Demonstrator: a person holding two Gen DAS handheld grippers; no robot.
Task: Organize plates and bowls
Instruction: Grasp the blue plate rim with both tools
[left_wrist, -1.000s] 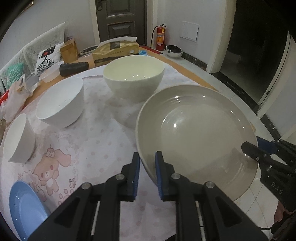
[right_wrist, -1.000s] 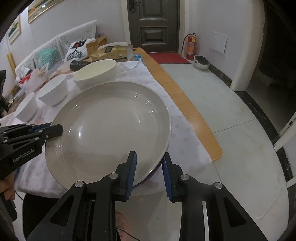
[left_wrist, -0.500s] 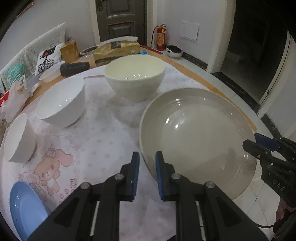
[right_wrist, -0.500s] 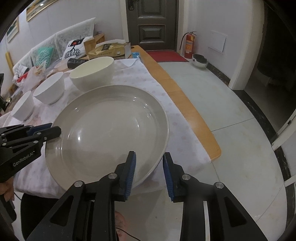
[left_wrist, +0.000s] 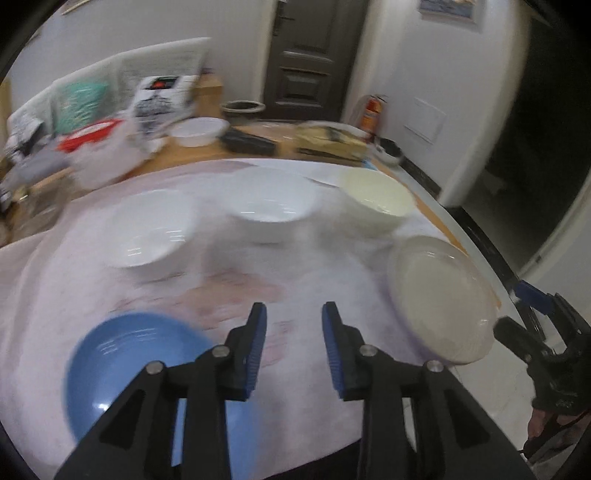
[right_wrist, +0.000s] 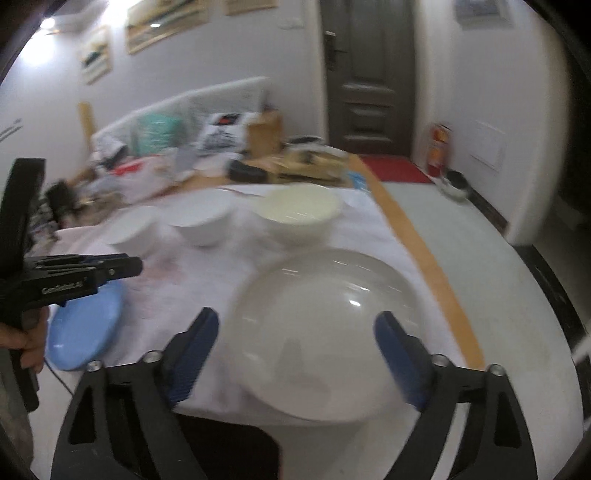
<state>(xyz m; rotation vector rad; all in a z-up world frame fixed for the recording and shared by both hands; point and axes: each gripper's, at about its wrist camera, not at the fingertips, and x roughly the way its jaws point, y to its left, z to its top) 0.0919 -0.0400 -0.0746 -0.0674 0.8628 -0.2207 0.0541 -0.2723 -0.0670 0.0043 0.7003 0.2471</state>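
Note:
The large grey plate (right_wrist: 325, 339) lies on the tablecloth at the near right corner of the table; it also shows in the left wrist view (left_wrist: 443, 299). My right gripper (right_wrist: 295, 354) is open wide, its fingers either side of the plate's near rim, empty. My left gripper (left_wrist: 291, 347) is open and empty over the cloth, right of a blue plate (left_wrist: 122, 369). Behind stand two white bowls (left_wrist: 151, 229) (left_wrist: 273, 203) and a cream bowl (left_wrist: 376, 195). Both views are motion-blurred.
Boxes, bags and a small white tub (left_wrist: 197, 129) crowd the table's far end. The wooden table edge (right_wrist: 424, 258) runs along the right, with tiled floor beyond. A fire extinguisher (right_wrist: 437, 147) stands by the door.
Both grippers let go of the grey plate and opened. The plate now rests on the table. My left gripper swung left toward the blue plate; the right pulled back and up.

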